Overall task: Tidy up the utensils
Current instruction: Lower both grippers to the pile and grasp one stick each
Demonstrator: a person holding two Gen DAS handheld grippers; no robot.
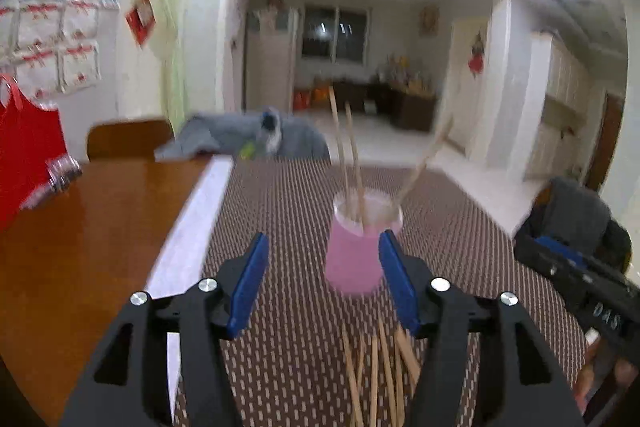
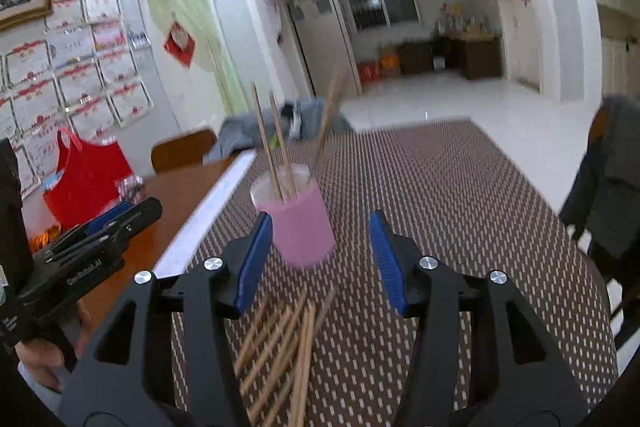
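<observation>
A pink cup (image 1: 356, 259) stands on the brown patterned mat (image 1: 288, 211) with three wooden chopsticks (image 1: 352, 163) leaning in it. It also shows in the right wrist view (image 2: 304, 227). Several loose chopsticks (image 1: 380, 371) lie on the mat just in front of the cup, also in the right wrist view (image 2: 288, 351). My left gripper (image 1: 324, 247) is open and empty, just short of the cup and above the loose chopsticks. My right gripper (image 2: 322, 227) is open and empty, hovering over the pile with the cup ahead to the left. The left gripper shows at the right view's left edge (image 2: 104, 227).
The mat covers part of a wooden table (image 1: 80, 227). A red bag (image 2: 86, 179) and a small clear jar (image 2: 130, 187) stand at the table's left. A wooden chair (image 1: 128, 139) and a grey cloth (image 1: 248, 135) are at the far end. A chair with dark clothing (image 2: 612, 179) stands right.
</observation>
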